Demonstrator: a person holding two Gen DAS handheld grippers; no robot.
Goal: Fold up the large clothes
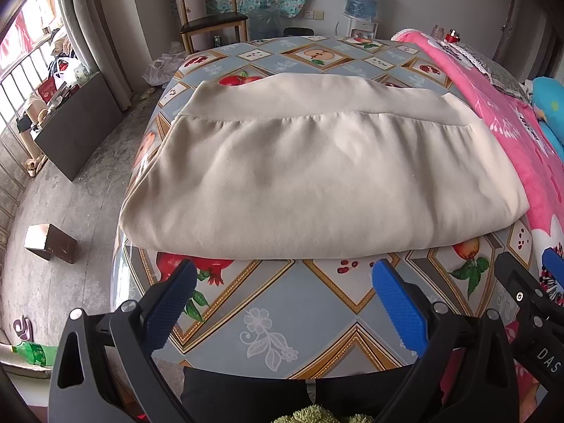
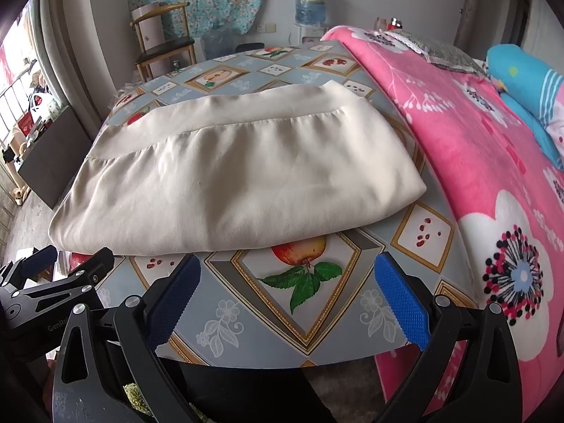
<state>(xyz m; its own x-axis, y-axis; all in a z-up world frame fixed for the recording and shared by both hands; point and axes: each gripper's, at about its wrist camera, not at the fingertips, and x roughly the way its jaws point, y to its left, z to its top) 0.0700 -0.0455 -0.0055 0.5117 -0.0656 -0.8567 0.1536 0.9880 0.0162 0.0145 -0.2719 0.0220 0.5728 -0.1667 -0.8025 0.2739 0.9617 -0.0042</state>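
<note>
A large cream garment (image 1: pixel 317 176) lies folded flat on the table with the fruit-patterned cloth (image 1: pixel 299 320); its wide band runs along the far edge. It also shows in the right wrist view (image 2: pixel 239 183). My left gripper (image 1: pixel 283 271) is open and empty, hovering just short of the garment's near folded edge. My right gripper (image 2: pixel 287 268) is open and empty too, near the same edge over the apple print. Each gripper shows at the edge of the other's view.
A pink flowered blanket (image 2: pixel 476 162) lies along the table's right side with a blue pillow (image 2: pixel 528 88). A wooden chair (image 1: pixel 211 17) and a water dispenser (image 1: pixel 363 0) stand behind the table. A small box (image 1: pixel 49 243) sits on the floor at left.
</note>
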